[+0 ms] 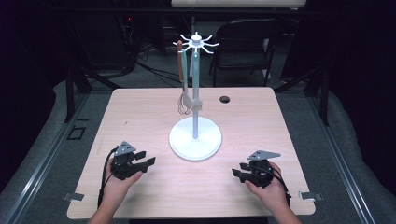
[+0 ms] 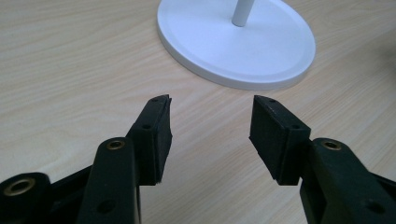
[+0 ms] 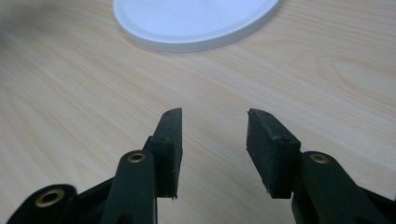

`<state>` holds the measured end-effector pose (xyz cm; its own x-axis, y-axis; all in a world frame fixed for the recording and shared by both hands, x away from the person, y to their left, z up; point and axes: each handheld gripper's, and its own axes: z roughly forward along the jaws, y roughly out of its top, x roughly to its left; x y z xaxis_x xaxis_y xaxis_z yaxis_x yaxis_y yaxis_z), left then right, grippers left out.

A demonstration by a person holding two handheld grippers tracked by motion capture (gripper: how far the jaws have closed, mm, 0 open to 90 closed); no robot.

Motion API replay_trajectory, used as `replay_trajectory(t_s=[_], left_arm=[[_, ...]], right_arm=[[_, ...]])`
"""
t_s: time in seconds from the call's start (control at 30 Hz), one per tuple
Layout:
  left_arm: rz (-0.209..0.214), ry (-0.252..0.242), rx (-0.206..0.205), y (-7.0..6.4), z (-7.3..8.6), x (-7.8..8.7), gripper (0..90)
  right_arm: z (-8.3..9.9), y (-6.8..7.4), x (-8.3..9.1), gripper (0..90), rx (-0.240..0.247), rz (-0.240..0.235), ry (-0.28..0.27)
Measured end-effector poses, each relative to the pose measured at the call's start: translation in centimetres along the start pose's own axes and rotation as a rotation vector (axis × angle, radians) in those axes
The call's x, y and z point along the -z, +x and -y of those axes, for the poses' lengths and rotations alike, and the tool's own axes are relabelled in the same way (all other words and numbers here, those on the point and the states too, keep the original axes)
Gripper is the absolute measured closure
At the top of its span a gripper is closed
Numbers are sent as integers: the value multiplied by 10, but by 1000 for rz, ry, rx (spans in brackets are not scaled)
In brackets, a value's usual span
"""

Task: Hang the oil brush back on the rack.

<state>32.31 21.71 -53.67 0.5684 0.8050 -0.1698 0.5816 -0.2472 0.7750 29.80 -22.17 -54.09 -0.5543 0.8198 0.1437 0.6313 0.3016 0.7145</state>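
**Both grippers parked low, jaws apart, either side of stand base**

Left gripper held low over the wooden table, near the front edge, left of the white stand. Jaws apart, nothing between them; bare wood grain in the gap in the left gripper view. Pointed toward the round white base, which lies near, not touching.

Right gripper held low at the front right of the table, mirrored to the left one. Jaws likewise apart and empty in the right gripper view, aimed at the rim of the base, near but apart from it.

Stand upright about mid-table: disc base, thin pole, ring of white hooks on top. Hung from hooks on the left side: utensil with brown handle and wire whisk head, plus pale spatula close against the pole. Exact hook for each too small to tell.

Small dark hole in the tabletop behind and right of the base. Dark folding chair beyond the far table edge.
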Motion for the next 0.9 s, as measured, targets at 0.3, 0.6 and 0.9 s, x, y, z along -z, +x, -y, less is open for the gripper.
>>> replay_trajectory(t_s=[0.3, 0.6, 0.9], left_arm=[[-5, 33, -4, 2, 16, -17, 490], [22, 62, 6, -1, 25, -29, 486], [6, 86, -16, -3, 27, -32, 472]], right_arm=[[9, -5, -8, 534, 4, 14, -33], [10, -2, -15, 524, 17, 0, -29], [11, -3, -16, 513, 14, -2, -28]])
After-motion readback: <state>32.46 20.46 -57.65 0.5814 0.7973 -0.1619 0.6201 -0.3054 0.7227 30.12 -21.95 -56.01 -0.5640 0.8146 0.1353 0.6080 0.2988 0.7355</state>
